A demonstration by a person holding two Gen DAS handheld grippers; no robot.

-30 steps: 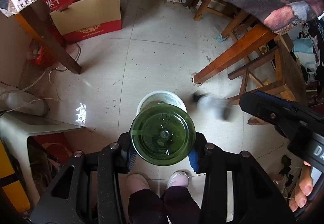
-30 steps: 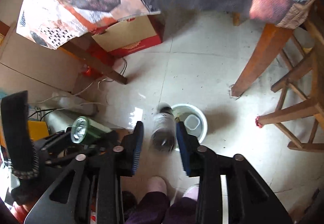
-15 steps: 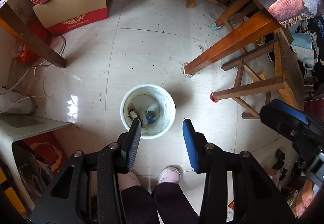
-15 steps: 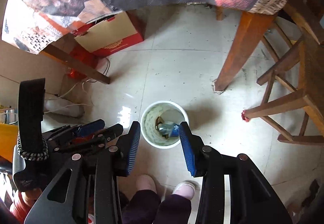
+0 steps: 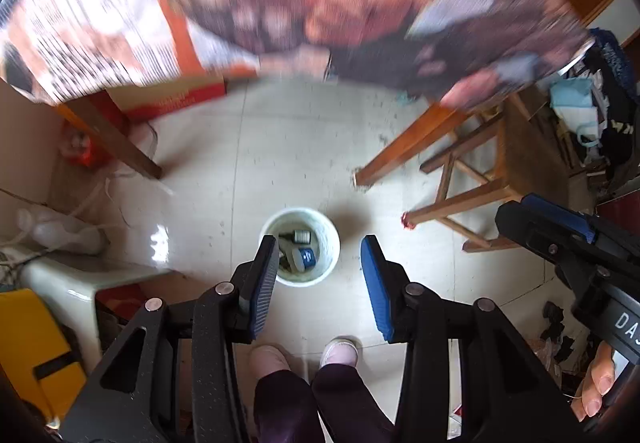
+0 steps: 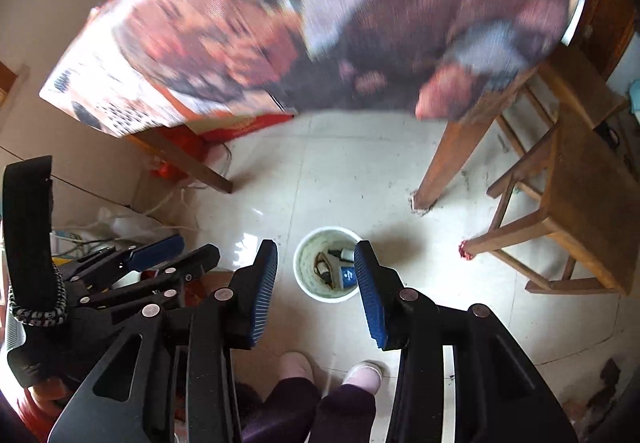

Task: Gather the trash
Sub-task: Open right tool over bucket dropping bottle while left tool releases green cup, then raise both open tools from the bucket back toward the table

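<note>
A white bin stands on the tiled floor below both grippers. Inside it lie a clear bottle with a blue label and other trash. My left gripper hangs high above the bin, open, with nothing between its blue pads. My right gripper is likewise open and empty above the bin. Each gripper shows in the other's view, the right one at the right edge and the left one at the left.
A wooden table under a patterned cloth fills the top, blurred; its legs flank the bin. A wooden stool stands right, a red box behind, a pale plastic stool and cables left. The person's slippered feet are just below the bin.
A second ago the left gripper held a green bottle and the right a clear one over the bin. Both bottles were let go, and both grippers have risen, empty.
</note>
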